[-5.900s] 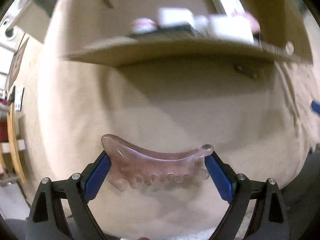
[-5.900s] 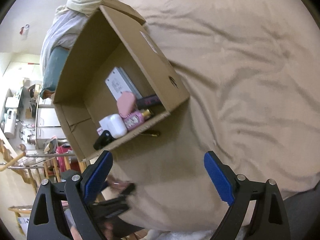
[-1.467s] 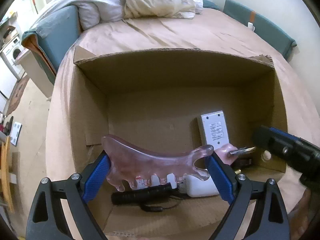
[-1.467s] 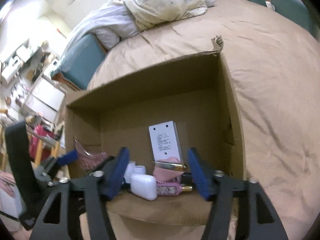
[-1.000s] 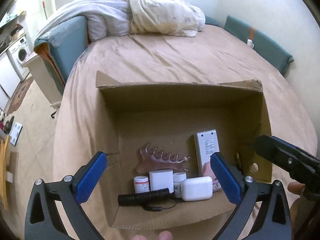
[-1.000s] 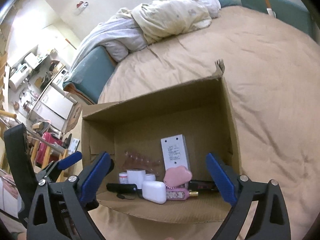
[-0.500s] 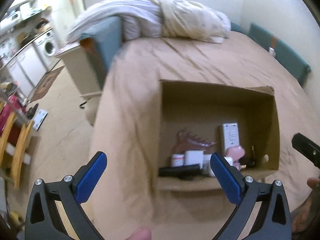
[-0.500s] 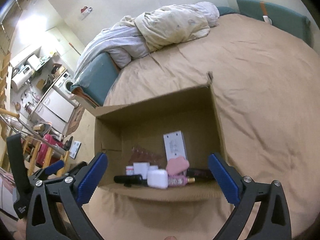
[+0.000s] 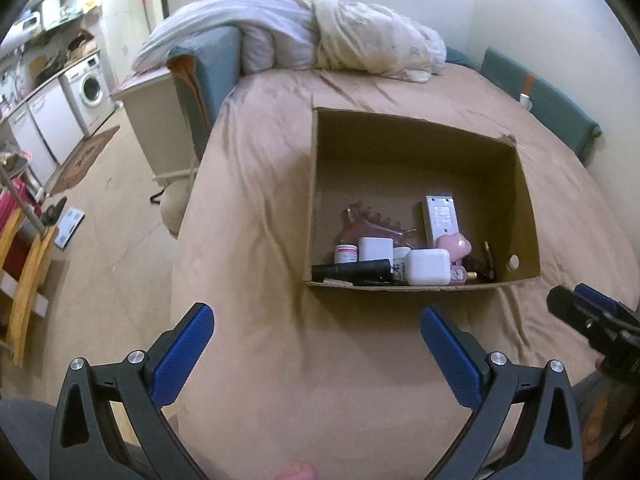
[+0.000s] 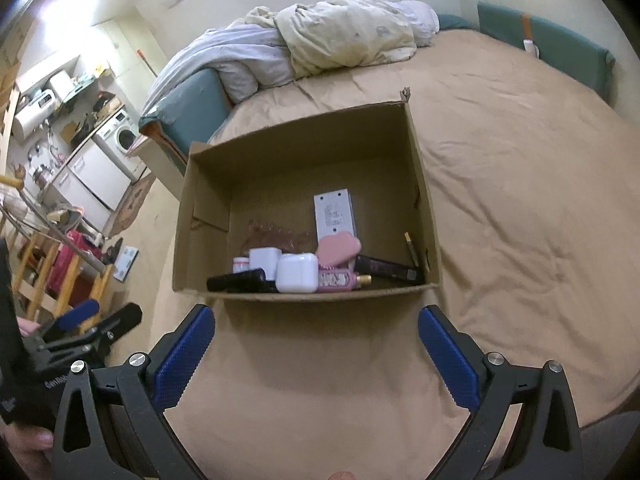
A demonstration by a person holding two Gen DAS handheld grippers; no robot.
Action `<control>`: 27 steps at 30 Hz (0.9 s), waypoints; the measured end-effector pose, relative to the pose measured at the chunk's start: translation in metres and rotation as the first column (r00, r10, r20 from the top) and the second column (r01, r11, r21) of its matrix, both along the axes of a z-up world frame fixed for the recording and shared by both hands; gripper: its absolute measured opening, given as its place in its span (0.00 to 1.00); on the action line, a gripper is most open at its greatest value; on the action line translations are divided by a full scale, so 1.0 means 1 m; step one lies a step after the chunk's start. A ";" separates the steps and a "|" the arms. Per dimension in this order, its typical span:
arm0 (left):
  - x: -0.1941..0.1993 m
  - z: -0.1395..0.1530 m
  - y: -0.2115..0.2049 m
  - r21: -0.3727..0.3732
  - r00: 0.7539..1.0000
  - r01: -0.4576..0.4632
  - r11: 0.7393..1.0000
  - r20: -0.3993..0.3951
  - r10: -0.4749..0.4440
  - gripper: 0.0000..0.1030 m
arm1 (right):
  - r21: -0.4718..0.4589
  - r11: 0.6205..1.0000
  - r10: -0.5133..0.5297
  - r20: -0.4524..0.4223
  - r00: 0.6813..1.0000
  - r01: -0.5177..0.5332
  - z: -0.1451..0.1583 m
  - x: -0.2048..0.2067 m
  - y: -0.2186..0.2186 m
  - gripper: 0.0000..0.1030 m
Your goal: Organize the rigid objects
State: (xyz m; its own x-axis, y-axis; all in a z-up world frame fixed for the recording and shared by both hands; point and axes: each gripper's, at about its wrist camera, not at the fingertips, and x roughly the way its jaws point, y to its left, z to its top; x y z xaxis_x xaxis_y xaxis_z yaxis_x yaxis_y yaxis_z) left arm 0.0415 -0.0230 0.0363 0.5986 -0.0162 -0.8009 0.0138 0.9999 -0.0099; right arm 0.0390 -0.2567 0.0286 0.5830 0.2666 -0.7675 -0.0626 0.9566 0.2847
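An open cardboard box sits on the tan bed. On its floor lie a translucent pink comb-shaped piece, a flat white device, a white case, a black torch, a pink heart-shaped item and small bottles. My left gripper hangs open and empty above the bed, short of the box's near wall. My right gripper is likewise open and empty in front of the box.
Crumpled bedding is piled at the head of the bed. The bed's left edge drops to the floor, with a bedside unit, a washing machine and wooden chairs beyond. Teal cushions line the right wall.
The left gripper let go of the pink comb-shaped piece and the right let go of a small gold item; both now lie in the box. Both grippers opened and drew back from it.
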 end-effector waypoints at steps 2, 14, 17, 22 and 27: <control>-0.001 -0.003 -0.001 0.003 1.000 0.002 1.000 0.010 -0.002 1.00 | -0.023 1.000 0.000 0.015 1.000 0.000 -0.005 -0.007 0.002 1.00; 0.015 -0.021 -0.003 0.010 0.999 -0.031 0.999 -0.026 0.031 1.00 | -0.111 0.993 -0.026 0.036 0.999 0.029 -0.012 -0.001 0.007 1.00; 0.014 -0.019 -0.003 0.008 1.000 -0.026 1.000 -0.017 0.026 1.00 | -0.096 0.995 -0.037 0.032 0.999 0.040 -0.011 0.000 0.004 1.00; 0.014 -0.018 -0.003 0.003 1.000 -0.022 1.000 -0.011 0.022 1.00 | -0.089 0.995 -0.053 0.023 0.998 0.055 -0.013 0.001 0.002 1.00; 0.013 -0.017 -0.004 0.003 1.000 -0.020 1.000 -0.008 0.020 1.00 | -0.089 0.994 -0.060 0.019 0.998 0.061 -0.013 0.001 0.000 1.00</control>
